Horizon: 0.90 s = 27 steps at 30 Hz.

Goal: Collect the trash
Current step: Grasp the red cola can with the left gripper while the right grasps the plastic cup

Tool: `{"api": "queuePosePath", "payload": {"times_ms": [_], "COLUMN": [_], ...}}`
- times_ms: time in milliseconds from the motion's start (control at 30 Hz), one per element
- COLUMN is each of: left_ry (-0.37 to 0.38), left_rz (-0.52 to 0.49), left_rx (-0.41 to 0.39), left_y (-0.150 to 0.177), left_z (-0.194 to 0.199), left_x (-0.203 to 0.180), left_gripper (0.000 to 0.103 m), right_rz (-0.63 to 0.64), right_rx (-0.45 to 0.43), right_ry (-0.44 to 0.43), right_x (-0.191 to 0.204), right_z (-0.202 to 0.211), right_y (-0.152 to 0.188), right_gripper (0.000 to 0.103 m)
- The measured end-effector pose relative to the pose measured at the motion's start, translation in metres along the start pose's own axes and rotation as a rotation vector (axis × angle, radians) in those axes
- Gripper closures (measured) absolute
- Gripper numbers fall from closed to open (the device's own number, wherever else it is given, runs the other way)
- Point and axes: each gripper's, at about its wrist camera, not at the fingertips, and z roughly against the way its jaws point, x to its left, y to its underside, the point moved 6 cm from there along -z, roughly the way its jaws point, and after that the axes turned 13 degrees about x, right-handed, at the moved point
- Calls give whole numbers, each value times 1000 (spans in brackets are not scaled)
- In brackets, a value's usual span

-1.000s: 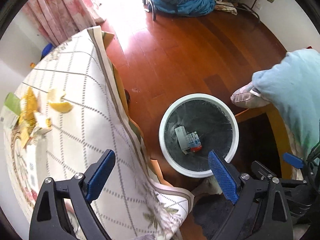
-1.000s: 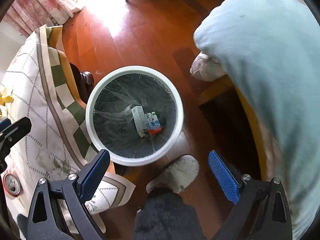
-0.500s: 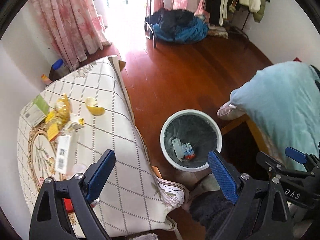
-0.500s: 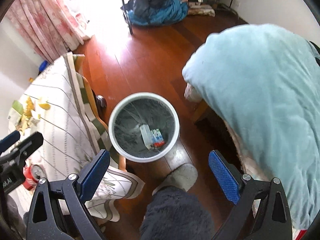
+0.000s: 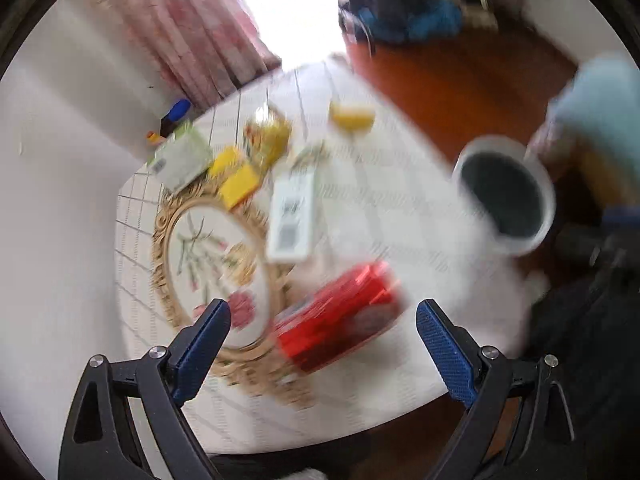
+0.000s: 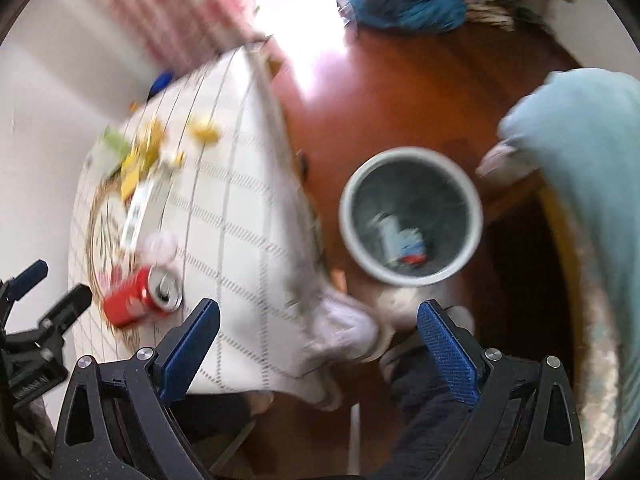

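Left gripper [image 5: 323, 334] fingers spread, red can [image 5: 340, 316] lay between them on worktop [image 5: 400, 208]. Right gripper [image 6: 319, 334] fingers spread, empty. Judged: close squarely across can body.

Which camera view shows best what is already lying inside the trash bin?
The right wrist view: it looks down into the trash bin, so the carton on its bottom shows, though blurred. The left wrist view shows the bin at an angle, its inside only dark.

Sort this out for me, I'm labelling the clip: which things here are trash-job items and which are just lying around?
Job:
red can
white carton
yellow wrappers
peel
bin

Lying about:
blue bedding
clothes heap
curtain
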Motion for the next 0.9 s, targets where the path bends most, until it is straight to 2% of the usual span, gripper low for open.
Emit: {"api": "queuePosePath", "payload": {"times_ms": [100, 167, 367, 433, 533, 700, 800, 900], "left_ry": [-52, -54, -79, -84, -100, -45, 48, 165], "left_rz": [-136, -195, -324, -350, -357, -252, -50, 199], "left_rx": [90, 117, 96, 89, 79, 83, 96, 118], "left_y": [12, 15, 3, -1, -4, -3, 3, 17], "left_z": [-44, -62, -80, -83, -81, -81, -77, -79], "left_x": [-6, -12, -37, -43, -46, -29, 3, 47], "left_gripper": [9, 9, 10, 21, 22, 24, 25, 25], "right_rz": [26, 30, 19, 17, 17, 32, 55, 103], "right_rx": [49, 72, 103, 108, 114, 112, 99, 78], "right_ry": [23, 38, 74, 86, 99, 92, 65, 3], "right_x": [16, 19, 11, 7, 1, 4, 20, 52], "right_z": [-30, -44, -58, -60, -59, -54, -48, -43], "right_y": [2, 2, -2, -4, -5, -10, -17, -28], "right_gripper": [3, 3, 3, 3, 3, 3, 3, 3]}}
